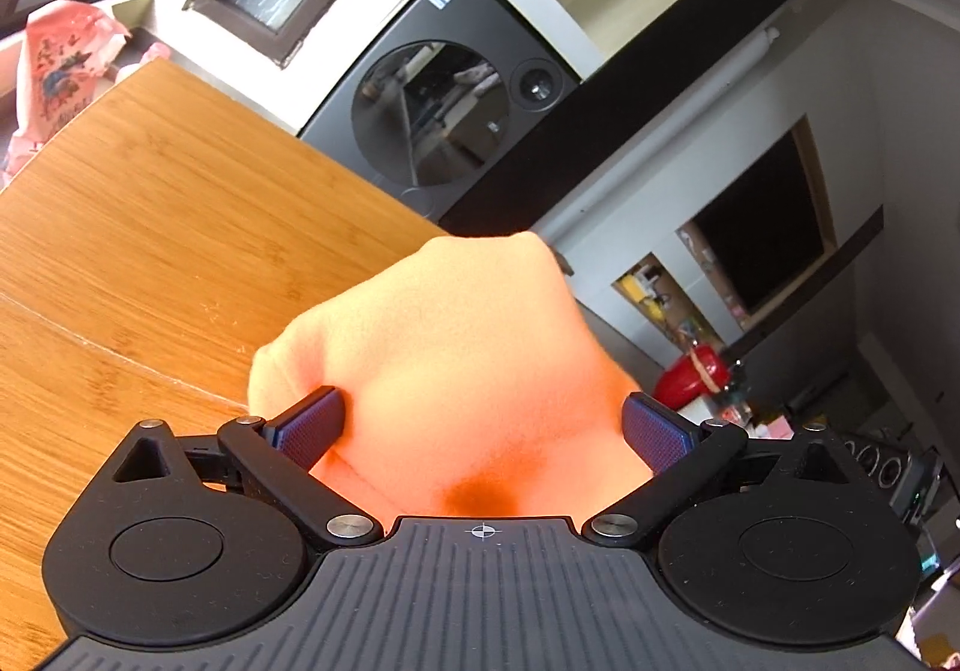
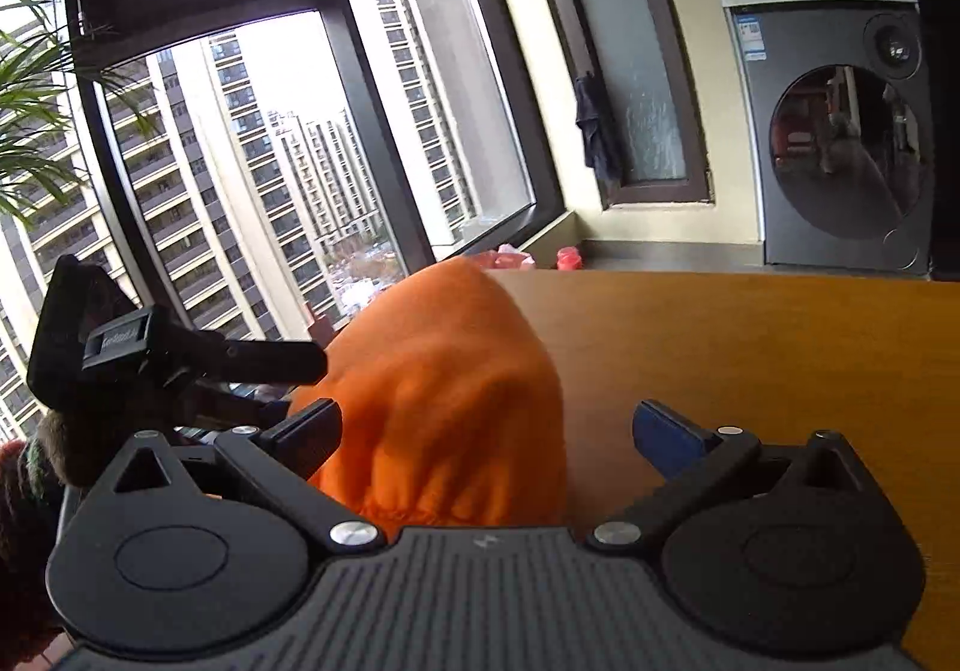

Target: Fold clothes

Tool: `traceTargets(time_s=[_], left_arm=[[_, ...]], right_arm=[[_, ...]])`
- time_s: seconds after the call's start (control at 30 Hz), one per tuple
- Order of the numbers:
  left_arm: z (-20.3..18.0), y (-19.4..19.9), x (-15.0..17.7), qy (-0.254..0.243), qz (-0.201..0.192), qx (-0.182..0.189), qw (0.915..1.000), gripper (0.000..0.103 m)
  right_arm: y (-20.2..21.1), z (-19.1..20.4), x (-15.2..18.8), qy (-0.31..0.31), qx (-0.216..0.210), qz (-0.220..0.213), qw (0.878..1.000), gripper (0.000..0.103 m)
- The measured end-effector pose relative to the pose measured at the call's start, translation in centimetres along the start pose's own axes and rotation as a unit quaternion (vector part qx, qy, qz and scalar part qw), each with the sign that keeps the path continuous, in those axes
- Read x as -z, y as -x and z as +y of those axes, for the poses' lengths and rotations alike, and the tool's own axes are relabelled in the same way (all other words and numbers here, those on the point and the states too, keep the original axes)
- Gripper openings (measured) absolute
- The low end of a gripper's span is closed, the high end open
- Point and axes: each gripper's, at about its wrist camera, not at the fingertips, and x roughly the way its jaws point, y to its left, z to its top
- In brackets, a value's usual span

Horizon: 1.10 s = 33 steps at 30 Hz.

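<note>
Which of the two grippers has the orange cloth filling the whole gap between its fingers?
The left gripper: the orange cloth spans from one finger to the other. At the right gripper the cloth sits against one finger only, with bare wooden table beside the other.

My right gripper (image 2: 485,431) sat with jaws spread wide, an orange garment (image 2: 450,389) bunched between them against the left finger, clear of the right one. It rested on the wooden table (image 2: 750,347). Washing machine (image 2: 840,143) stood behind, window (image 2: 270,131) at left.
</note>
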Motion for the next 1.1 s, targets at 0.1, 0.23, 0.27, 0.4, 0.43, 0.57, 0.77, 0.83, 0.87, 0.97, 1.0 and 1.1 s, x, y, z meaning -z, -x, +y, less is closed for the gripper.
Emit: traceTargets(time_s=[0.1,0.23,0.27,0.4,0.43,0.57,0.77,0.83,0.87,0.97,1.0,1.1], left_arm=[[0.2,0.0,0.0,0.0,-0.005,0.006,1.0,0.101],[-1.2,0.3,-0.3,-0.03,-0.009,0.006,0.9995,0.101],[-1.8,0.4,-0.4,-0.04,-0.012,0.003,0.9991,0.101],[-4.1,2.0,-0.5,-0.064,-0.044,0.033,0.9965,0.101],[-4.6,2.5,-0.5,-0.066,-0.05,0.047,0.9955,0.101],[-5.9,2.7,0.7,-0.069,-0.042,0.096,0.9921,0.101],[-5.5,0.5,1.6,-0.084,-0.013,0.05,0.9951,0.101],[-5.1,0.2,1.3,-0.083,-0.009,0.044,0.9956,0.101],[-4.9,0.1,1.3,-0.082,-0.007,0.043,0.9957,0.101],[-4.5,-0.3,1.4,-0.083,-0.002,0.038,0.9958,0.101],[-4.4,-0.5,1.5,-0.083,0.001,0.035,0.9959,0.102],[-3.8,-1.3,1.7,-0.078,0.017,0.021,0.9966,0.101]], right_arm=[[-2.5,-0.4,0.5,0.013,0.062,0.022,0.998,0.103],[-3.3,0.9,3.1,0.093,0.129,0.004,0.987,0.103],[-3.3,0.8,3.0,0.093,0.132,0.01,0.987,0.103],[-3.2,0.2,2.7,0.102,0.151,0.028,0.983,0.103],[-3.0,-0.1,2.8,0.099,0.155,0.03,0.982,0.103],[-2.6,-1.2,2.7,0.068,0.153,0.036,0.985,0.103],[-1.7,-1.9,1.3,0.057,0.125,0.039,0.99,0.103],[-0.6,-2.5,-0.5,0.032,0.107,0.01,0.994,0.103],[0.0,-2.8,-1.5,0.02,0.097,-0.004,0.995,0.103],[-0.2,-3.0,-4.2,0.011,0.087,-0.03,0.996,0.103],[-0.6,-2.9,-5.0,0.014,0.087,-0.033,0.996,0.103],[-4.7,-1.9,-5.7,0.065,0.097,0.017,0.993,0.103]])
